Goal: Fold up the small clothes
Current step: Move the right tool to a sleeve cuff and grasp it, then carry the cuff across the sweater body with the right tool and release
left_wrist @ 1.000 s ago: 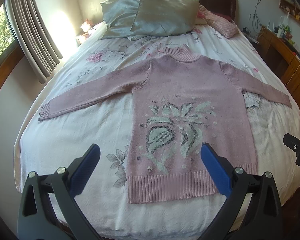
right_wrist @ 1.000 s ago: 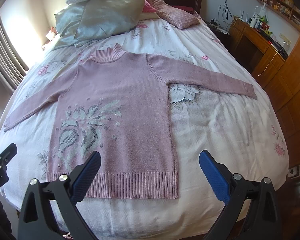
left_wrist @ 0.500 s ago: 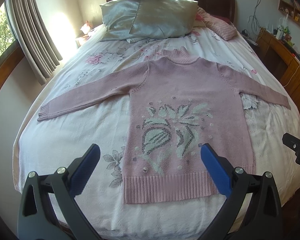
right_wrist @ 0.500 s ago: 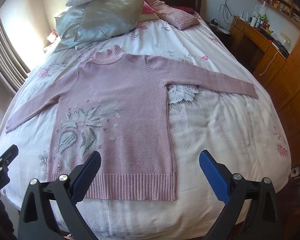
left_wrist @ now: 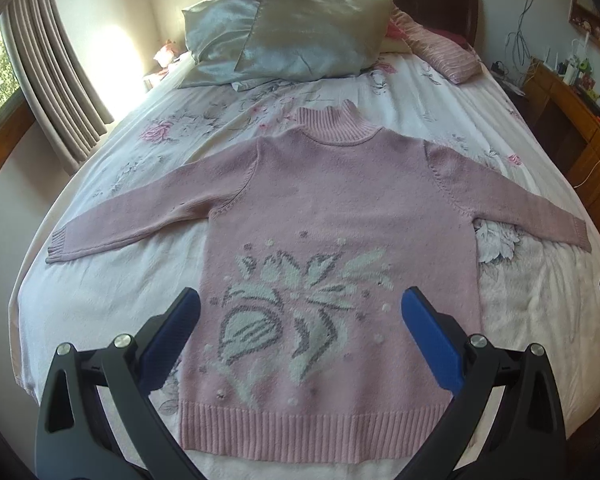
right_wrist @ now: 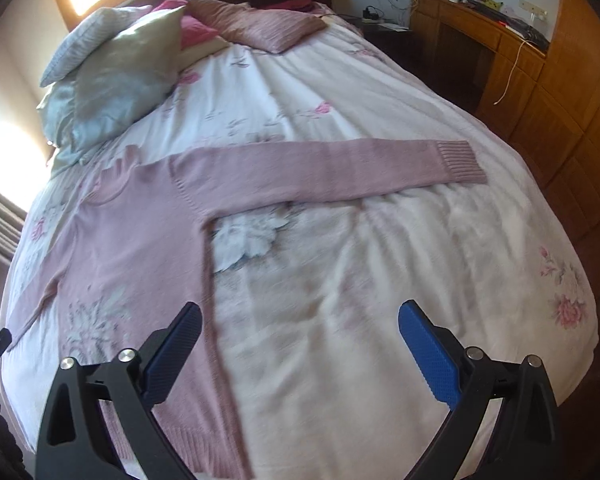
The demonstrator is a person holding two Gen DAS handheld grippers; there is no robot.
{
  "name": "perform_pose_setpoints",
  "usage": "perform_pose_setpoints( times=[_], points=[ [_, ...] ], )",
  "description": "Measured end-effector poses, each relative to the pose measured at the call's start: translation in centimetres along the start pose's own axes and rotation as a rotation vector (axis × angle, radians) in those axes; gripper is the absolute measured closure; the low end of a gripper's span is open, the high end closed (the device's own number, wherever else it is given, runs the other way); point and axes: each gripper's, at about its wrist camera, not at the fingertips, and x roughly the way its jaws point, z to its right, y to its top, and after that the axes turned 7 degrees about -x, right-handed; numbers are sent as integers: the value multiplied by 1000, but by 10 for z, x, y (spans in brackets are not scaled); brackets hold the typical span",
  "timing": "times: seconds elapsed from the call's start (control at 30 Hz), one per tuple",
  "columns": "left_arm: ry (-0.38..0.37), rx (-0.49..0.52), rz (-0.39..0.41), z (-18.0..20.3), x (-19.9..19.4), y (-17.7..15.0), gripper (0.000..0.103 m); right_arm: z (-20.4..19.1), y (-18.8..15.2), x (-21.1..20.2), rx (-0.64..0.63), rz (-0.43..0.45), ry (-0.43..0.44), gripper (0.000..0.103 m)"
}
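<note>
The pink sweater lies flat and face up on the bed, both sleeves spread wide and its ribbed hem at the near edge. The left tool hangs over the knitted flower with its jaws wide apart and empty, and the right tool, just as open, points toward the right sleeve. I'd worry that a pinch on that loose knit catches the quilt beneath too, or takes only the top layer, so the fold drags the body crooked.
</note>
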Motion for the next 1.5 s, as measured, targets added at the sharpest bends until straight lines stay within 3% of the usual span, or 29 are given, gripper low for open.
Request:
perform_pose_setpoints(
  times=[0.37, 0.47, 0.7, 0.8, 0.93, 1.0, 1.07, 1.1, 1.17, 1.2, 1.3, 1.5],
  points=[
    [-43, 34, -15, 171, 85, 58, 3, 203, 118, 133, 97, -111, -24, 4],
    [-53, 30, -17, 202, 105, 65, 3, 244, 137, 168, 91, -147, -58, 4],
    [-29, 45, -16, 237, 135, 75, 3, 313, 147, 229, 129, -248, -24, 10],
    [-18, 46, -41, 240, 147, 76, 3, 329, 143, 247, 145, -286, 7, 14],
    [2, 57, -51, 242, 158, 79, 3, 343, 142, 256, 188, -265, 67, 13],
    [7, 59, -52, 241, 161, 79, 3, 344, 143, 256, 181, -254, 78, 22],
    [11, 57, -53, 238, 163, 80, 3, 341, 144, 253, 150, -235, 89, 45],
    [13, 54, -54, 236, 164, 80, 3, 339, 145, 251, 142, -229, 103, 52],
    [15, 47, -60, 231, 167, 80, 3, 336, 146, 246, 135, -219, 123, 81],
    [16, 43, -62, 228, 169, 81, 3, 335, 147, 242, 132, -208, 133, 85],
    [23, 33, -67, 217, 170, 80, 3, 319, 150, 222, 116, -147, 154, 90],
    [35, 18, -66, 190, 169, 81, 3, 255, 159, 184, 38, -40, 302, 92]
  ],
)
